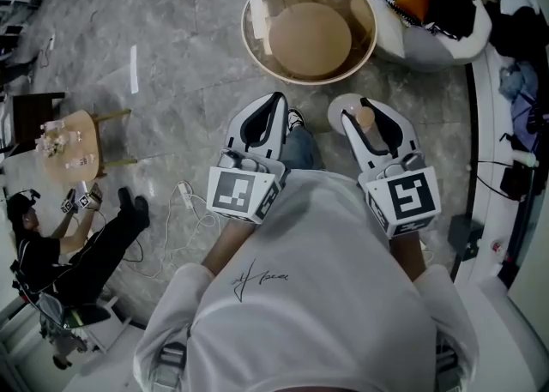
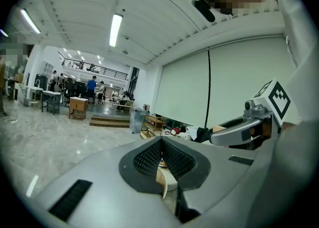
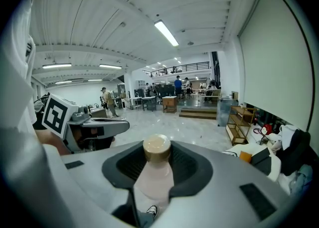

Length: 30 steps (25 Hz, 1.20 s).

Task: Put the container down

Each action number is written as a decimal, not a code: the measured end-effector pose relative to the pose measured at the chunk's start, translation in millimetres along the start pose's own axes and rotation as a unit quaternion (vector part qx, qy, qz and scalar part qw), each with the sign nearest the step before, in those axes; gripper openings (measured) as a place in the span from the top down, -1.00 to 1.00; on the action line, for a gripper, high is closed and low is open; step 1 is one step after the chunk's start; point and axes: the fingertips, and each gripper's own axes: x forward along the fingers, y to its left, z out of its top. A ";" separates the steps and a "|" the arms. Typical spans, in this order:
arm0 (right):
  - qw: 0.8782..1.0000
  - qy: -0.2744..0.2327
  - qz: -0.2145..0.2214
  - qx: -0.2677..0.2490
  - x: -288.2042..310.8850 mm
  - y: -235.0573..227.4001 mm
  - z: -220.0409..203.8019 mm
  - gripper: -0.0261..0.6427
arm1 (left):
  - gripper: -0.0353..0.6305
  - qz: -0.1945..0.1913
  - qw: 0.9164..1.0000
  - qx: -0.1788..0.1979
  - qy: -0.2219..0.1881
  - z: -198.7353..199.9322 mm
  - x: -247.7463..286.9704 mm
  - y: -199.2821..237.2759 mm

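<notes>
Your right gripper (image 3: 158, 156) grips the container (image 3: 154, 179) just below its tan cap, long axis along the jaws, cap foremost, just short of the round table's (image 1: 256, 49) near rim. Your left gripper (image 2: 162, 147), closed and empty, is alongside, equally near the table.

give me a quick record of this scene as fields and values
right gripper: shut on the container, held off any surface
container: pale bottle, tan cap toward the jaw tips
left gripper: shut, nothing between the jaws
table: round, wooden rim, on the floor ahead of both grippers
task state: container not yet put down
</notes>
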 end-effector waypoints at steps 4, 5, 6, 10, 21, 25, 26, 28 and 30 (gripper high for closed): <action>1.000 0.000 -0.006 0.000 24.1 -9.8 13.1 0.50 | 0.84 -0.003 1.000 0.002 -0.003 10.4 17.9 22.8; 1.000 -0.001 -0.008 0.000 29.5 -12.6 16.5 0.50 | 0.84 -0.004 1.000 0.004 -0.003 12.6 22.5 27.8; 1.000 -0.002 -0.009 0.000 35.1 -15.7 20.1 0.50 | 0.84 -0.005 1.000 0.006 -0.004 14.9 27.3 32.7; 1.000 -0.005 -0.014 0.000 56.6 -25.7 34.6 0.50 | 0.84 -0.010 1.000 0.005 -0.002 23.4 44.6 50.7; 1.000 -0.009 -0.019 -0.004 91.4 -31.9 59.3 0.50 | 0.84 -0.019 1.000 -0.003 -0.011 31.3 66.1 86.0; 1.000 -0.003 -0.021 -0.005 102.4 -34.3 60.4 0.50 | 0.84 -0.025 1.000 -0.001 -0.018 34.2 72.1 92.5; 1.000 -0.003 -0.019 -0.006 105.4 -33.9 61.1 0.50 | 0.84 -0.025 1.000 -0.001 -0.018 35.0 72.2 94.5; 1.000 -0.006 -0.011 -0.012 111.0 -31.5 63.3 0.50 | 0.84 -0.022 1.000 -0.003 -0.017 34.7 71.3 98.6; 1.000 -0.006 -0.007 -0.014 115.3 -30.1 64.1 0.50 | 0.84 -0.018 1.000 -0.006 -0.014 32.1 69.9 101.4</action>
